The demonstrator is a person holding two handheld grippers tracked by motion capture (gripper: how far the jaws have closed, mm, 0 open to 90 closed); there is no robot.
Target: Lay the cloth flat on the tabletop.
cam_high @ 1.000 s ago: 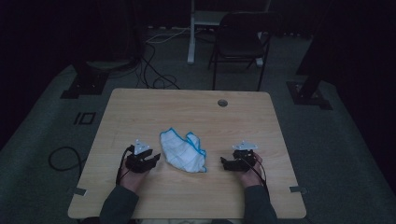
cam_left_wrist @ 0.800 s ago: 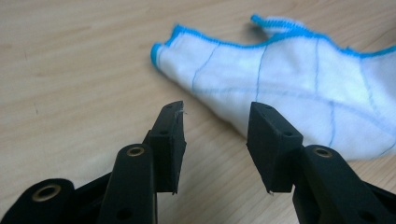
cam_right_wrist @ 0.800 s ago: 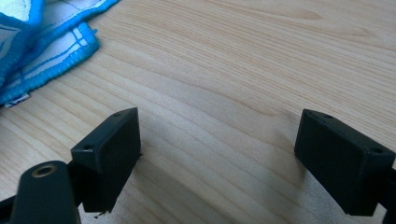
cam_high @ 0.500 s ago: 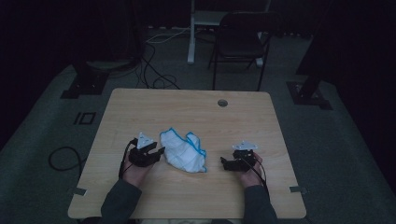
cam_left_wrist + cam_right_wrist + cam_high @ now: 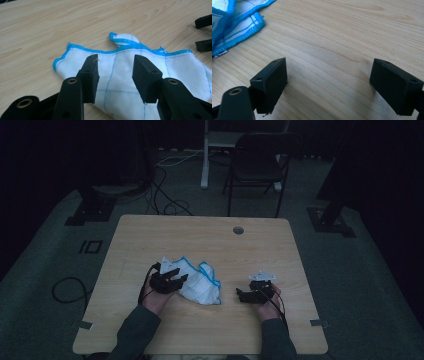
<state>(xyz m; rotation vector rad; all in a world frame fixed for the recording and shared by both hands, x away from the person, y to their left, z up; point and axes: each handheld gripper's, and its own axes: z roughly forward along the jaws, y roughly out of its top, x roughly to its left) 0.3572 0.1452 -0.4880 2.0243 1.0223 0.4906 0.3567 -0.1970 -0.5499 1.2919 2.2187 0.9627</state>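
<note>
White cloth (image 5: 150,75) with blue hem is seen lying crumpled on the wooden table (image 5: 200,230), beneath the left gripper (image 5: 115,72), whose spread jaws are held over it. The right gripper (image 5: 328,82) is held just beside the cloth's edge, jaws wide apart over bare wood.

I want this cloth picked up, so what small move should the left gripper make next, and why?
Probably lower the left gripper and close it on the cloth: its fingers stand open just above the white fabric, gripping nothing, near the blue edge.
</note>
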